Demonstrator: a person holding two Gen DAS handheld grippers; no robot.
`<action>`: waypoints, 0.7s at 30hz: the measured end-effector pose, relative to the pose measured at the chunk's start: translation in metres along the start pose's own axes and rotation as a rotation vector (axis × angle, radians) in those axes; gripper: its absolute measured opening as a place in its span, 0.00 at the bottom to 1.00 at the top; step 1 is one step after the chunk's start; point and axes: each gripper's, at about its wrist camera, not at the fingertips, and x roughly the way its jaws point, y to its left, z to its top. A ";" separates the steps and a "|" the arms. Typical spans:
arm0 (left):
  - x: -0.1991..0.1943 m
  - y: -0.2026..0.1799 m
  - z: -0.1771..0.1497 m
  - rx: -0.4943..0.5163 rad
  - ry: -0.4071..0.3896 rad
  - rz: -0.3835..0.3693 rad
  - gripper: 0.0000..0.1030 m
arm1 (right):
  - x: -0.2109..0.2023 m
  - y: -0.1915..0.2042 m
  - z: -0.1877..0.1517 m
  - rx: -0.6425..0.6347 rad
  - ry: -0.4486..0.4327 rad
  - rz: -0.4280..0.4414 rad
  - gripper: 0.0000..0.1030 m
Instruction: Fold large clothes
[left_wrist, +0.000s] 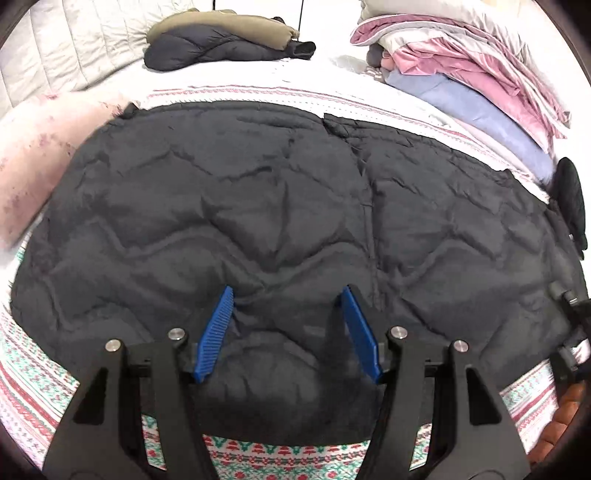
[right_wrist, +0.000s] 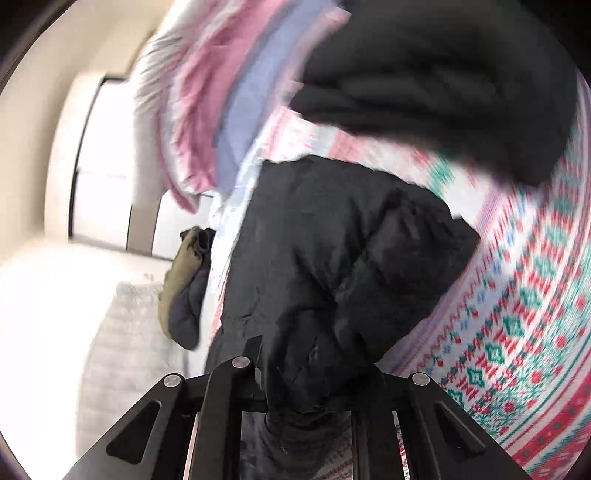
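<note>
Black quilted jacket (left_wrist: 280, 206), spread flat across the bed with its stitched wavy channels facing up; its near hem reaches almost to the near edge of the patterned bedspread (left_wrist: 44, 391), which shows red and green motifs on white. Left gripper (left_wrist: 288, 306): jaws standing apart, blue ribbed pads (left_wrist: 216, 332) set down on the jacket's near portion with a low ridge of fabric between them, not pinched. Right gripper (right_wrist: 295, 373): jaws nearly together and clamped on a bunched fold of the jacket (right_wrist: 332, 258), which rises from between the black fingers and fills the centre of the blurred right wrist view. At the far side of the bed, a second dark puffer garment with an olive lining (left_wrist: 221, 37) lies bundled. At the far right corner, a stack of pink, grey and lilac bedding (left_wrist: 465, 70) is piled. A pink blotched pillow (left_wrist: 40, 158) lies along the left edge.
</note>
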 end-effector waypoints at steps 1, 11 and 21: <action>0.002 -0.003 -0.001 0.014 0.006 0.009 0.61 | -0.002 0.012 -0.001 -0.052 -0.012 -0.006 0.15; 0.009 -0.048 -0.022 0.177 0.077 -0.109 0.61 | -0.052 0.095 -0.033 -0.527 -0.237 -0.068 0.13; -0.011 -0.016 -0.003 0.108 0.066 -0.191 0.61 | -0.069 0.110 -0.034 -0.628 -0.316 -0.089 0.13</action>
